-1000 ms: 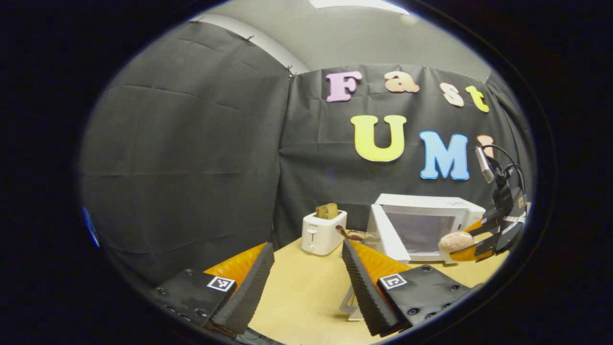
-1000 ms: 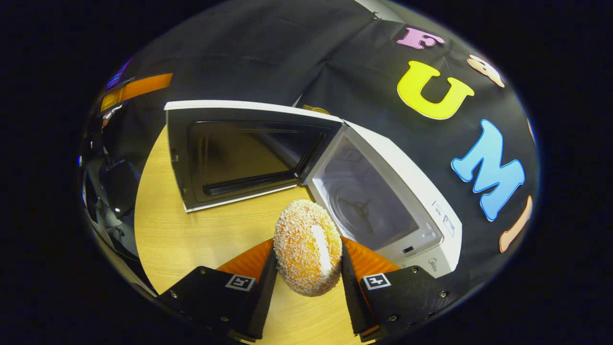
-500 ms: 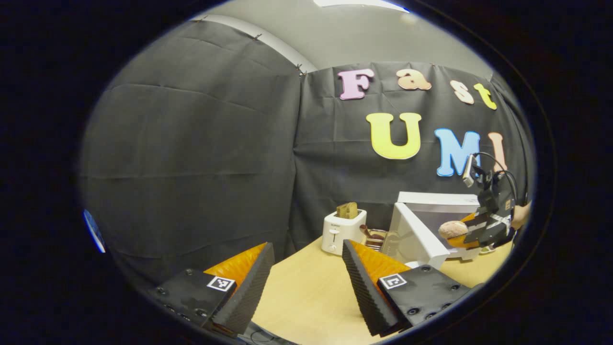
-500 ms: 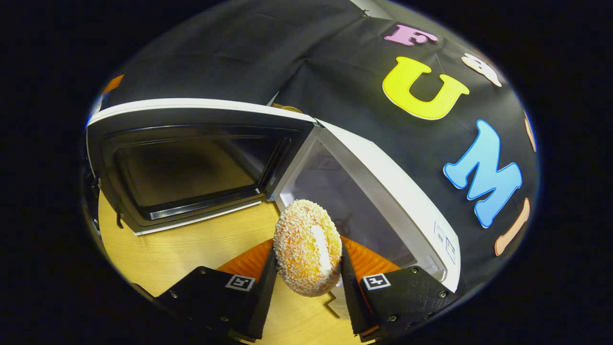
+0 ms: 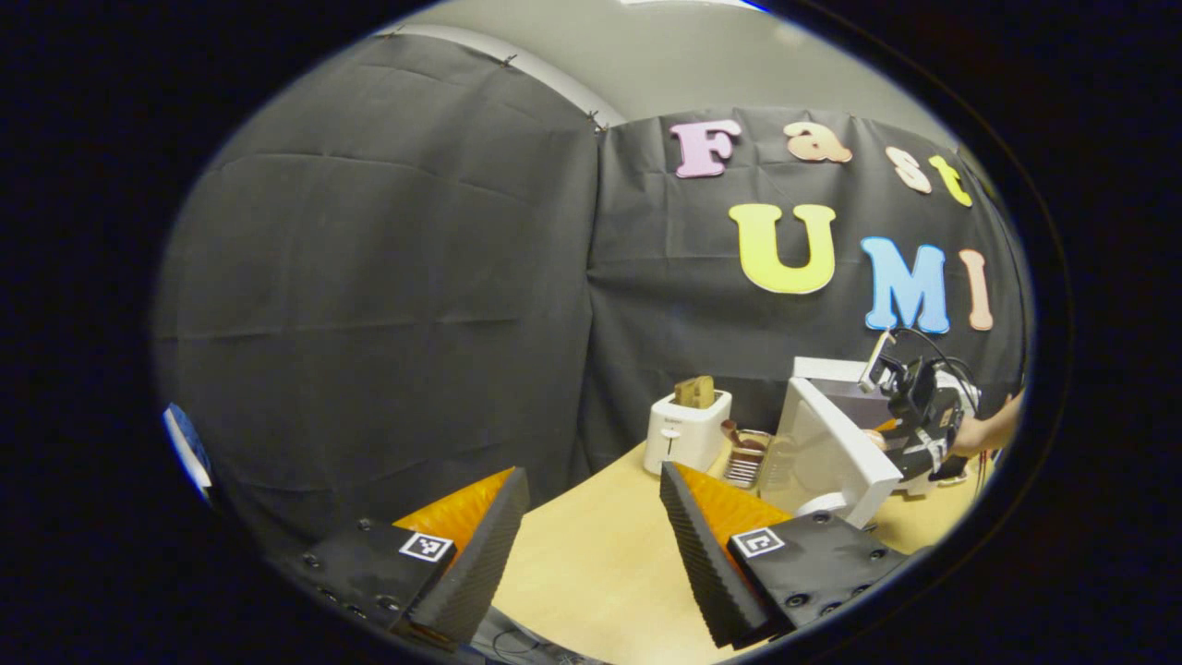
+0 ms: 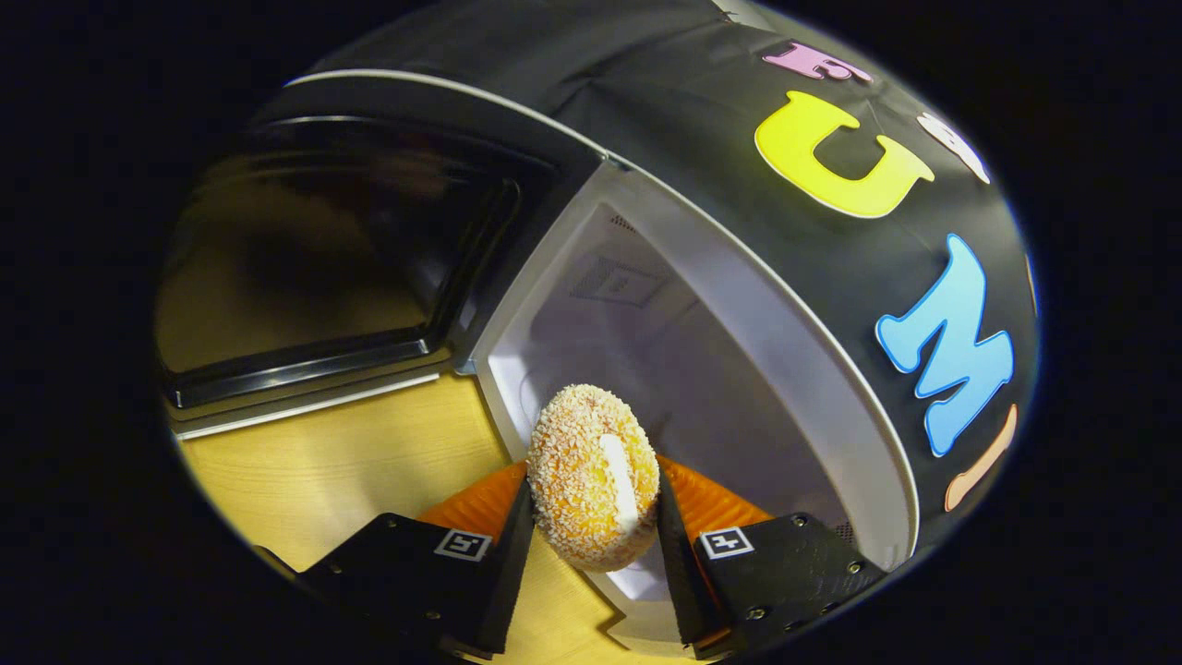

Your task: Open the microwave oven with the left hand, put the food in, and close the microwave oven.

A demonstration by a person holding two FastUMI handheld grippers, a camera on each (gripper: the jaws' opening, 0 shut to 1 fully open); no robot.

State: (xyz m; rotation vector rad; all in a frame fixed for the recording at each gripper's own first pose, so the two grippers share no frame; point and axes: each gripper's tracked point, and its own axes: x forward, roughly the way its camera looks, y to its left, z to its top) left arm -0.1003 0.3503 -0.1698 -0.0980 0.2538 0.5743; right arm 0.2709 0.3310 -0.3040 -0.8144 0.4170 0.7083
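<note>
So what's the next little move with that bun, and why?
Probably carry it on into the microwave and set it down. The right gripper is shut on the bun at the cavity's mouth, and the door stands open.

Light wood table [image 5: 591,573] carries white microwave [image 5: 836,448], door open; white toaster [image 5: 685,429]; small tray [image 5: 744,454].

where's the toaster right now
In the left gripper view the white toaster stands on the wooden table against the black cloth wall, left of the open microwave door.
</note>
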